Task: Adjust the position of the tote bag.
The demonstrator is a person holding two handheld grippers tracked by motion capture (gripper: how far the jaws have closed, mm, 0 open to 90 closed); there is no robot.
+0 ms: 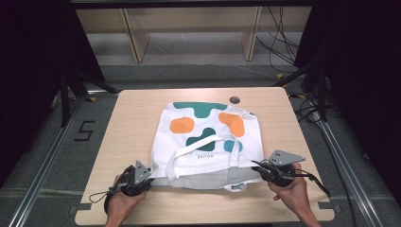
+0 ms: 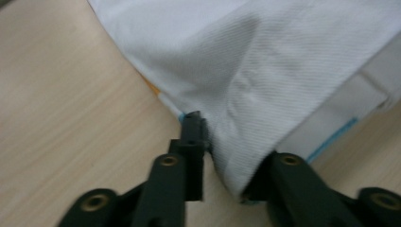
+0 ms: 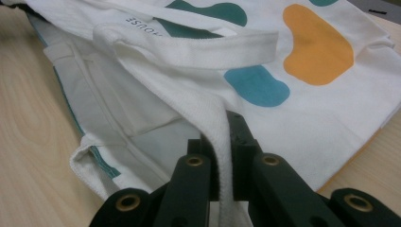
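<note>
- Small grey lettering sits low on the front of the tote bag (image 1: 203, 137); the letters "OUSE" are plain in the right gripper view, and the high view seems to read "HOUSE", though it is too small to be sure. On the floor left of the table, a dark mark (image 1: 84, 130) looks like a "5".
- The bag is white cloth printed with green, orange and teal blobs. It lies flat on the middle of the pale wooden table (image 1: 132, 118), its mouth and handles toward the person.
- The left gripper (image 1: 135, 182) is at the bag's near left corner; in its own view the jaws are apart with the white fabric corner between them.
- The right gripper (image 1: 265, 171) is pressed together on a handle strap (image 3: 222, 137) at the near right edge.
</note>
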